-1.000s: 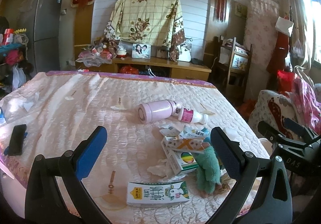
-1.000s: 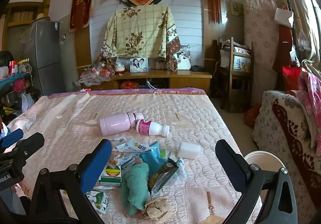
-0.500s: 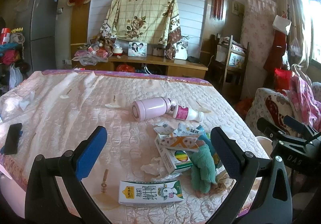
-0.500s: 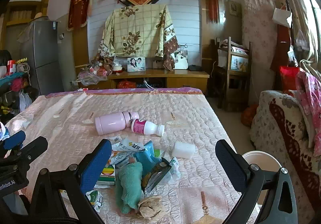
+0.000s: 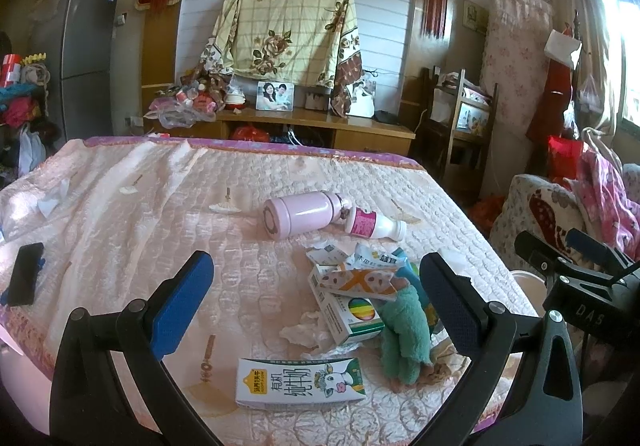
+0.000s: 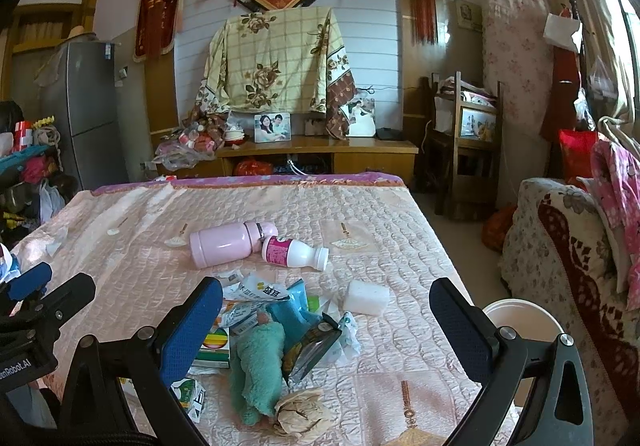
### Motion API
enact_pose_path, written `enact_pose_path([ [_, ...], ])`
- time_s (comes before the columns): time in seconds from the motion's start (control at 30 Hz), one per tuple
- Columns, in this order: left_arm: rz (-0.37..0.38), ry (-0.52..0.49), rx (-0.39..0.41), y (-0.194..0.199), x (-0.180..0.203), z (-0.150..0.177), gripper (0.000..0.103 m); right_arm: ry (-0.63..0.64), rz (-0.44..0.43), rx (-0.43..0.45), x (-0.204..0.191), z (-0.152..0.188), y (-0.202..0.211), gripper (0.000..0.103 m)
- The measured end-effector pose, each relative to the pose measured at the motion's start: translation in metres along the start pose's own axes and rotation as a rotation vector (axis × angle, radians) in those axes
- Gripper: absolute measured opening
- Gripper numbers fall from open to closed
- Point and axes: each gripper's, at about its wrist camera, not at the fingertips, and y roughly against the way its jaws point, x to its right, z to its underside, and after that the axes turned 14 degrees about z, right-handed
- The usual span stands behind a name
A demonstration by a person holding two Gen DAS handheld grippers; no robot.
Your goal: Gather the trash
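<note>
Trash lies in a heap on the pink quilted bed (image 5: 160,214). A milk carton (image 5: 300,382) lies nearest, then a small rainbow box (image 5: 352,318), torn wrappers (image 5: 360,266) and a green cloth (image 5: 404,334). A white drink bottle (image 5: 372,224) lies beside a pink flask (image 5: 300,212). My left gripper (image 5: 316,298) is open and empty above the heap. My right gripper (image 6: 326,320) is open and empty over the green cloth (image 6: 256,362), a crumpled paper ball (image 6: 304,410), a dark wrapper (image 6: 310,346) and a white block (image 6: 368,296). A white bin (image 6: 520,316) stands beside the bed at the right.
A black phone (image 5: 26,274) lies at the bed's left edge. A sofa with patterned covers (image 6: 568,266) stands to the right, past the bin. A wooden cabinet (image 5: 320,126) with photos runs along the far wall. A grey fridge (image 5: 80,58) stands far left.
Both grippers have drifted slightly over the bed, so the heap sits a little differently in each view. Both stay open and empty. Nothing on the bed has moved.
</note>
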Motion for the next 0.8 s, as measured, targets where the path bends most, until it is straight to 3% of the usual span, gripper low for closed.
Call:
enact_pose_path([
  [0.8,0.0,0.008,0.009,0.0018,-0.0016,-0.0026,0.102,0.0,0.0,0.013,-0.0009,-0.0041,0.0024,0.103],
])
